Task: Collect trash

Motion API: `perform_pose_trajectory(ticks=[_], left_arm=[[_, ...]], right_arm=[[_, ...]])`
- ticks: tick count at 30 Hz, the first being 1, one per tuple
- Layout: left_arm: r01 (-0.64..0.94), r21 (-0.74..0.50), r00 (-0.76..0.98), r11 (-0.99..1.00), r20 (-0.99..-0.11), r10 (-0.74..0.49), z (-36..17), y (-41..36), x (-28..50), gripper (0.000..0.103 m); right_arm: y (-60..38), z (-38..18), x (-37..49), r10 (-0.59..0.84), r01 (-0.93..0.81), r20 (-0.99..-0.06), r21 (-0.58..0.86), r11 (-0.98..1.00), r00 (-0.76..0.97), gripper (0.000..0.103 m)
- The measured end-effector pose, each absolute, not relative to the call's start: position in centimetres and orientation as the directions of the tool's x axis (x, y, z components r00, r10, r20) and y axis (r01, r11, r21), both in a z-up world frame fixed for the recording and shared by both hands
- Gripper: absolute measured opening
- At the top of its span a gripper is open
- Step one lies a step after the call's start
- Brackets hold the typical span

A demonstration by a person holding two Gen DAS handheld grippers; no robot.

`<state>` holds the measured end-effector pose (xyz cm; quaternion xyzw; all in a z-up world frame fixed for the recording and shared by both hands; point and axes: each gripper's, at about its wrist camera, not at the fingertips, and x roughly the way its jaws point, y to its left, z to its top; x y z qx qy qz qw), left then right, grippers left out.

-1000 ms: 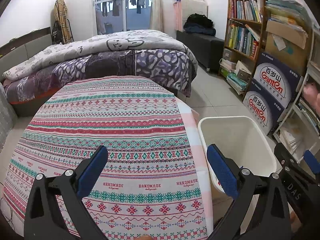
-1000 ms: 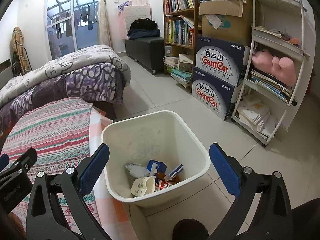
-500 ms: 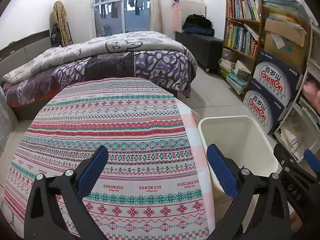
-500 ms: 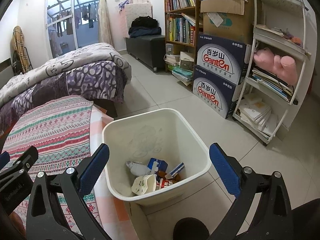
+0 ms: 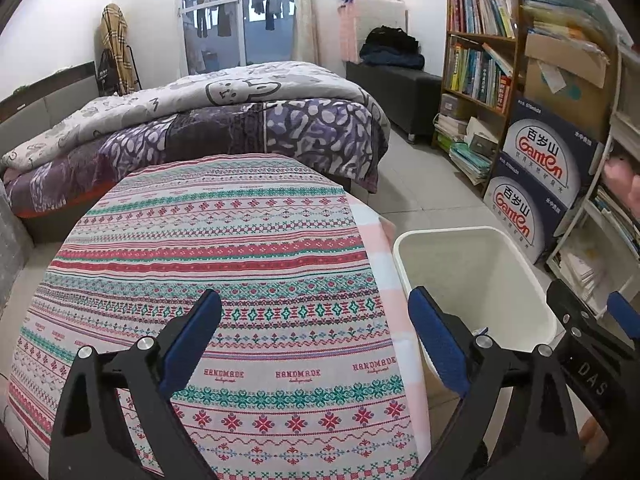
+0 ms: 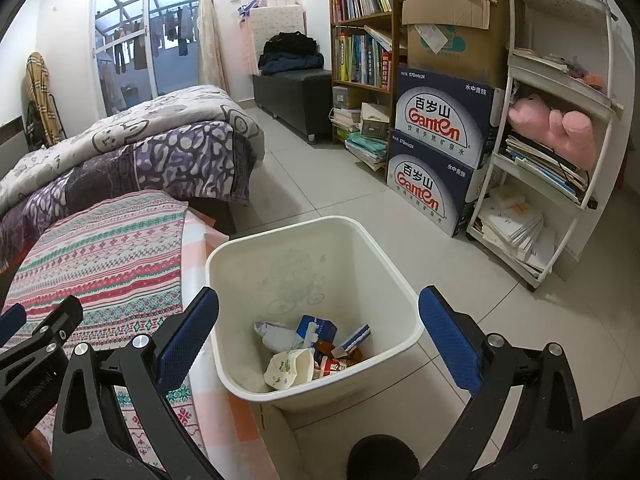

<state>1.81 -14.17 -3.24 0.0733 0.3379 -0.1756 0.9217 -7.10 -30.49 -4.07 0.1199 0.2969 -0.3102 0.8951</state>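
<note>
Trash (image 6: pixel 308 348) sits in the bin (image 6: pixel 404 280); the surface (image 5: pixel 224 264) looks clear, probably finished. Left hand-held gripper (image 5: pixel 314 338), jaws just narrowing slightly, and right hand-held gripper (image 6: pixel 318 334) both gape empty.

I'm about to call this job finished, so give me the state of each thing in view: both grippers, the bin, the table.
Left gripper: open, nothing between the jaws, which have just been closing a little.
Right gripper: open, empty, above the bin.
Bin: upright on the floor beside the table, uncovered, trash at the bottom.
Table: covered by a patterned cloth, no trash visible on it.
</note>
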Motion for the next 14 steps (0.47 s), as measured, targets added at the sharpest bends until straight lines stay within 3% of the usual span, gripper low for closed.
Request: perform_pose_trajectory(ticks=[14], left_arm=[[0.37, -0.015, 0.691, 0.929, -0.664, -0.286, -3.31, -14.07, 2.12, 0.092]], right_arm=[[-30.5, -4.07, -7.1, -0.484, 0.628, -0.607, 0.032, 0.778, 0.63, 0.096]])
